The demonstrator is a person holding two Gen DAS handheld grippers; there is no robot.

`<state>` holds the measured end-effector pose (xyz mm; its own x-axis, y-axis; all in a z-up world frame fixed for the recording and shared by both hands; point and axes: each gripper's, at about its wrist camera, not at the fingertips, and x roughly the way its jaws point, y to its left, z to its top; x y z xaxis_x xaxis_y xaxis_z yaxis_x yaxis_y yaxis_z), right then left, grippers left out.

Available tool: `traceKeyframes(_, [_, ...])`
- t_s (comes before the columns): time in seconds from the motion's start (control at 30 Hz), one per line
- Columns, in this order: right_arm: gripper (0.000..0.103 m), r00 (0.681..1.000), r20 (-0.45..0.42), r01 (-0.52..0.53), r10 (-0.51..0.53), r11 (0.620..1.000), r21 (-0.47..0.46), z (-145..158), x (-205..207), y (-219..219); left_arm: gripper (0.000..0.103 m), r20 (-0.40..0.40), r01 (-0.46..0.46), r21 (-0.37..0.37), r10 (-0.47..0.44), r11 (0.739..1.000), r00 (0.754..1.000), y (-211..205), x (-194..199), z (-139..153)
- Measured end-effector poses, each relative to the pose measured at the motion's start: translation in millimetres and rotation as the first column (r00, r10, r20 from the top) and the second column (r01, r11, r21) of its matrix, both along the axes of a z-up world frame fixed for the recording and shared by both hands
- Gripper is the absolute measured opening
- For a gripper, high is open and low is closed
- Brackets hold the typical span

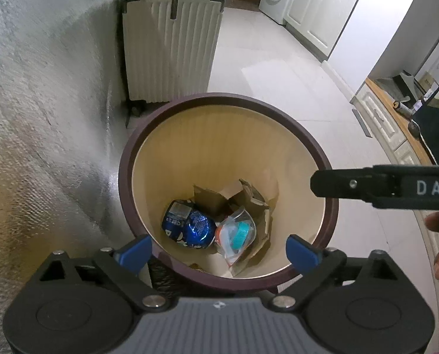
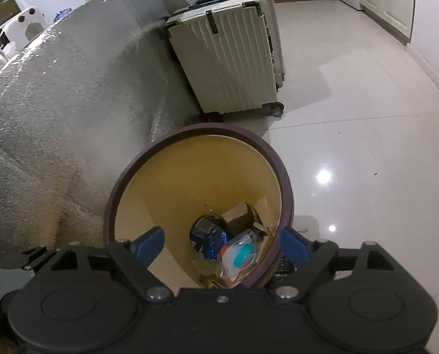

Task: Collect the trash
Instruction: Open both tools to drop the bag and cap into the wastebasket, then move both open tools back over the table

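**Both grippers empty over the bin**

I hold my left gripper (image 1: 219, 249) and right gripper (image 2: 219, 243) above the round brown-rimmed, cream-walled trash bin (image 1: 290, 124), jaws spread wide and holding nothing. 3 pieces lie at the bottom: a crushed blue can (image 1: 188, 227), torn brown cardboard (image 1: 219, 197) and a clear plastic bag with a teal cap (image 1: 237, 236). The bin stands beside a white ribbed suitcase (image 1: 172, 47), within easy reach.

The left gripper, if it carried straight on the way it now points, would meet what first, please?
Probably the trash in the bin: the open left gripper points down into its mouth, towards the clear plastic bag beside the blue can. Depth is uncertain.
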<state>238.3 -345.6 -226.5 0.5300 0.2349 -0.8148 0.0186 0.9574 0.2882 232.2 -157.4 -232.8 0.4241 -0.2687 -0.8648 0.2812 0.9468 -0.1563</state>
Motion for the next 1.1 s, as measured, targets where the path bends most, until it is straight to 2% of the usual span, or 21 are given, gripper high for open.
traceKeyframes(0.1, [0.096, 1.0, 0.009, -0.003, 0.003, 1.0, -0.016, 6.8, -5.5, 1.4, 0.101, 0.005, -0.012, 0.003, 0.011, 1.0, 1.0, 3.2, -4.5, 6.1])
traceKeyframes(0.33, [0.103, 0.999, 0.036, -0.002, 0.004, 0.999, -0.048, 22.3, -21.4, 0.2, 0.103, 0.019, -0.042, 0.007, 0.042, 0.999, 0.999, 11.4, -14.8, 19.0])
traceKeyframes(0.7, [0.103, 0.997, 0.078, 0.009, -0.003, 0.996, -0.086, 42.1, -52.7, -1.2, 0.103, 0.051, -0.085, 0.014, 0.084, 0.996, 0.995, 23.6, -36.8, 36.5])
traceKeyframes(1.1, [0.103, 0.988, 0.146, 0.057, -0.041, 0.993, -0.105, 67.1, -95.2, -14.4, 0.103, 0.121, -0.081, -0.009, 0.081, 0.997, 0.989, 28.3, -63.9, 65.9])
